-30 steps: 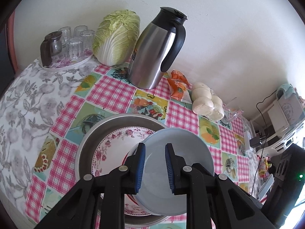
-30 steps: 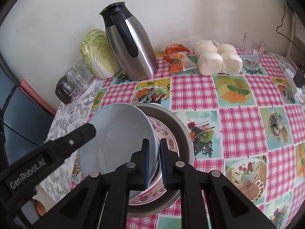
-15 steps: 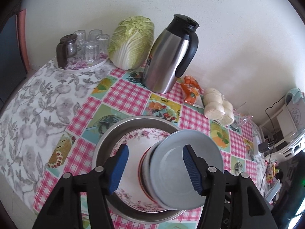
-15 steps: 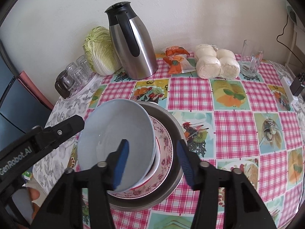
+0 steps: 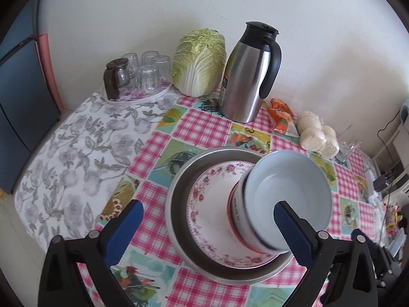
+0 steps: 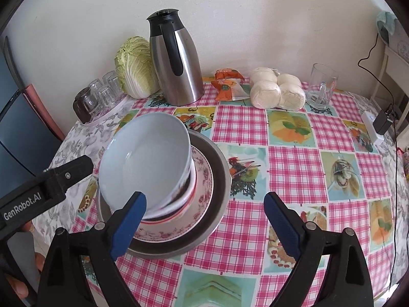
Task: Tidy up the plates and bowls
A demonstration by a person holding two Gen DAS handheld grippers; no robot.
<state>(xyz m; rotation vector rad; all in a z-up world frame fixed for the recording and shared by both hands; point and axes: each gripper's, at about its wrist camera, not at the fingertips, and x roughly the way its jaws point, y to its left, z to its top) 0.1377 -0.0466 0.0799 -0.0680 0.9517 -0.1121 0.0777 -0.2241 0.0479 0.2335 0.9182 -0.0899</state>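
Observation:
A pale blue bowl (image 5: pixel 288 189) sits nested in a red-rimmed bowl (image 5: pixel 236 215) on a floral plate (image 5: pixel 212 186), all inside a round metal pan (image 5: pixel 179 192). My left gripper (image 5: pixel 207 207) hangs above the pan's near side, its jaws opening wide with the bowls just inside its right finger and no pad touching them. In the right wrist view, the blue bowl (image 6: pixel 145 161), the plate (image 6: pixel 202 179) and the pan (image 6: pixel 225 176) lie ahead to the left. My right gripper (image 6: pixel 204 199) is opening too, holding nothing. The left gripper's finger (image 6: pixel 66 174) shows at the left.
At the back by the wall stand a steel thermos jug (image 5: pixel 248 76), a cabbage (image 5: pixel 199 61) and a tray of upturned glasses (image 5: pixel 138 76). An orange packet (image 5: pixel 281 117), bagged buns (image 5: pixel 317 135) and a glass mug (image 6: pixel 322 87) are at the right, a white plug block (image 6: pixel 370 125) near the edge.
Both grippers were shut on the blue bowl's rim; both have let go, spread wide and drawn back. The bowl stays in the stack in the pan.

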